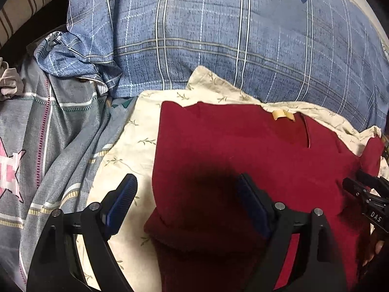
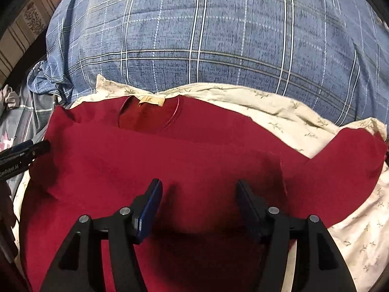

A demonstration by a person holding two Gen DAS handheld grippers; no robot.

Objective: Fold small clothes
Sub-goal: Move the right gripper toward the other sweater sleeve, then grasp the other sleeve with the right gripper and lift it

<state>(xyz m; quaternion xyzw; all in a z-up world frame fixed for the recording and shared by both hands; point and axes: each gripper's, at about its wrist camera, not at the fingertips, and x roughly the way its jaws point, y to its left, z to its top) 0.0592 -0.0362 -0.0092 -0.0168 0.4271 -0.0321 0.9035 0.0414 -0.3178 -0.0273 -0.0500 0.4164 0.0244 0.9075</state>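
**Red shirt flat on cream cloth, collar toward the blue quilt**

Spread over a cream leaf-print cloth [image 2: 316,131]: a dark red shirt [image 2: 170,150], lying flat, front side down or up not clear. Neckline [image 2: 148,116] at the far edge, with a tan label [image 2: 152,101] sewn inside it, pointing away from the cameras toward the blue plaid quilt [image 2: 206,36]. Long axis, collar to hem, running from the quilt back toward the near edge of both views; hem end hidden under the gripper bodies. One sleeve [image 2: 352,146] stretched out to the right in the right wrist view, over the cream cloth. A fold line or seam crossing the chest [image 2: 279,168], slightly raised.

Left gripper [image 1: 186,199] held wide apart, nothing between the blue pads: left pad [image 1: 121,202] over the cream cloth [image 1: 126,150], right pad over the shirt [image 1: 243,141], straddling the shirt's left edge. Seen in the right wrist view as a dark tip [image 2: 26,149] at the shirt's left shoulder; touching the fabric or just above it, cannot tell.

Right gripper [image 2: 199,194] also spread wide, empty, both pads above the red fabric near its middle. In the left wrist view, its black tip [image 1: 359,185] at the right side of the shirt.

Beside the cream cloth on the left, a grey sheet with a pink star print [image 1: 36,133], and a crumpled corner of the blue quilt [image 1: 73,58]. Striped beige fabric [image 1: 22,4] at the far left corner.
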